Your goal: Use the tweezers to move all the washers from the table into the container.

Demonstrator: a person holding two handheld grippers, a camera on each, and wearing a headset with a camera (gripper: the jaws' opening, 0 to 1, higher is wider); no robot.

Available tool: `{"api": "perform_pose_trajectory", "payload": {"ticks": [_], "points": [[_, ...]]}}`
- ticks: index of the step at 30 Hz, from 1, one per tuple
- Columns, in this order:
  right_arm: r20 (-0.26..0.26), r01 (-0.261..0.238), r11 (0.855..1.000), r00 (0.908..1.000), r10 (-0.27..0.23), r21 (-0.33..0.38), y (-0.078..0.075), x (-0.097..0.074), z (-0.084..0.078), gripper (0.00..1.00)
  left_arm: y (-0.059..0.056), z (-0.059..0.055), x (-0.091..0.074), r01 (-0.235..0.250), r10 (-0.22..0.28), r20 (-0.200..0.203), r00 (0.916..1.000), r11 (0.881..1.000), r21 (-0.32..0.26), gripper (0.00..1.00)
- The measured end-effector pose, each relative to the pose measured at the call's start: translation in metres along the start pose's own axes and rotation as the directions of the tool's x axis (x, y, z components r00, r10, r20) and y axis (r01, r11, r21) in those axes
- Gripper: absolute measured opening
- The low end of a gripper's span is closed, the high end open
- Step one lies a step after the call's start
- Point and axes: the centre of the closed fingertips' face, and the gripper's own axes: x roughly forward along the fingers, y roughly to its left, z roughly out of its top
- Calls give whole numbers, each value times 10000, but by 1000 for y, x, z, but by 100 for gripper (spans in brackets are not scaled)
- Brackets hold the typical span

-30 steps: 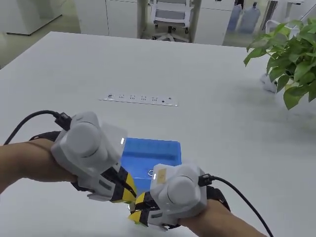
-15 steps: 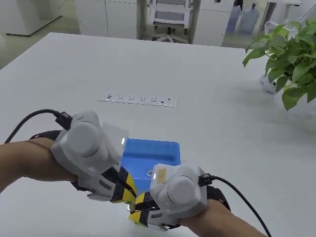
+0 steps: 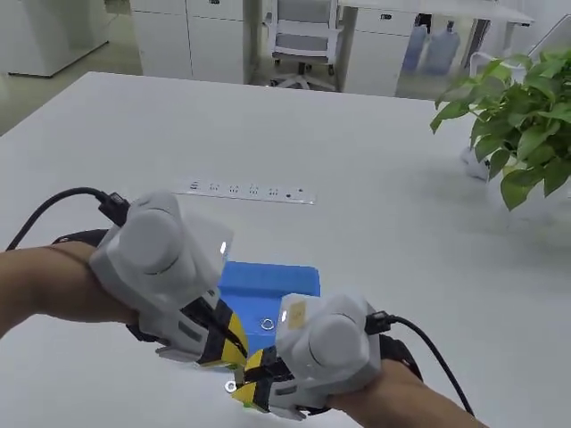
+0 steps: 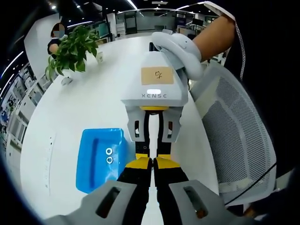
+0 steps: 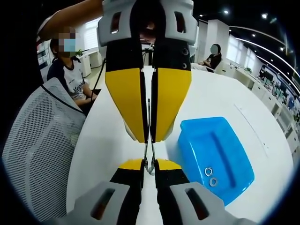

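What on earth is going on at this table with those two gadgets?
A person is working with handheld tongs in each hand. The left tongs and right tongs meet tip to tip, and both appear closed on a pair of thin metal tweezers. Two washers lie inside the blue container, and another washer sits on the table just beside the tongs, not yet moved.

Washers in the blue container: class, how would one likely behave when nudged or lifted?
Each washer looks like a small, thin metal ring, so it is probably light and stiff. Lying flat in the container, it should slide rather than roll. Its shiny face may slip from the thin tweezers.
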Motion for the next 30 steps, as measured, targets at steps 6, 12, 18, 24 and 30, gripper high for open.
{"api": "perform_pose_trajectory", "payload": {"ticks": [6,12,18,24,30], "points": [[160,41,9999,9999,-43,113,-3,-8,7,10,2,8,-7,-86,86,69,9999,9999,74,6],[348,210,9998,9992,-210,15,-10,-16,18,10,7,16,-18,-216,214,83,9997,9996,197,6],[442,349,9993,9984,-344,-122,-18,-23,27,10,13,23,-26,-302,301,44,9995,9989,370,6],[623,499,9987,9968,-492,-103,-27,-28,34,10,20,28,-34,-376,373,90,9993,9985,393,6],[562,614,9977,9966,-596,-300,-35,-31,39,10,26,32,-38,-455,453,45,9990,9978,483,6]]}}
